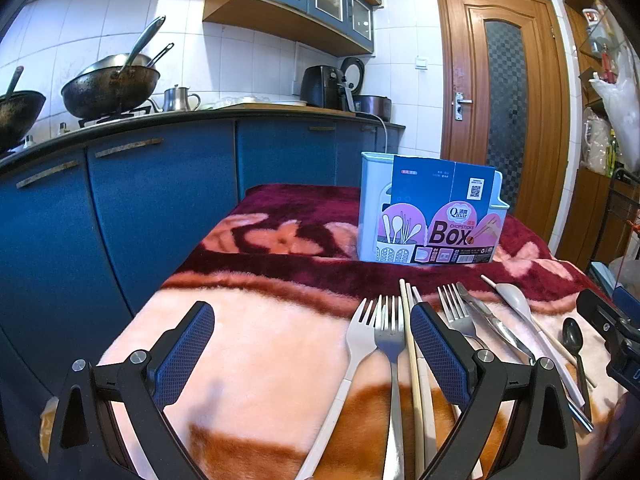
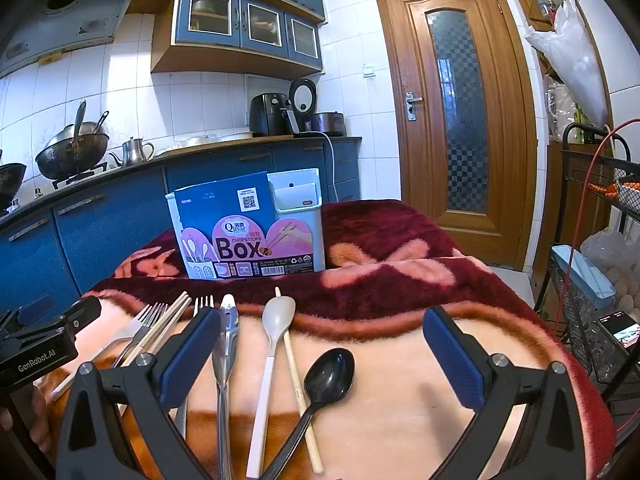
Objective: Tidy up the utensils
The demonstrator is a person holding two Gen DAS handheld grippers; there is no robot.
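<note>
Two claws hover over a blanket-covered surface, largest thing in view; its far edge butts near the blue kitchen cabinets, its right edge drops off beside a black wire rack. Left half of the surface is bare plush, open room for the left claw. Right side past the black spoon is bare too, right up to the blanket edge.

Chopsticks box, pale blue caddy wrapped in a printed cardboard sleeve, stands upright on the dark red band at the far side, well apart from the utensil row.

Left claw: jaws spread wide, nothing between the pads; its right finger sits over the chopsticks and the fork row. Right claw: also spread wide, gripping nothing; tongs, white spoon, one chopstick and black spoon lie between its fingers on the blanket.

Utensils lie in a rough row near the front edge, handles toward the camera. Metal tongs, then white spoon with a single chopstick just beside it, touching or crossing under the bowl. Black spoon lies tilted, handle crossing that chopstick. Chopstick pair lies beside a steel fork and a white-handled fork; another steel fork lies just right of the left claw's finger.
</note>
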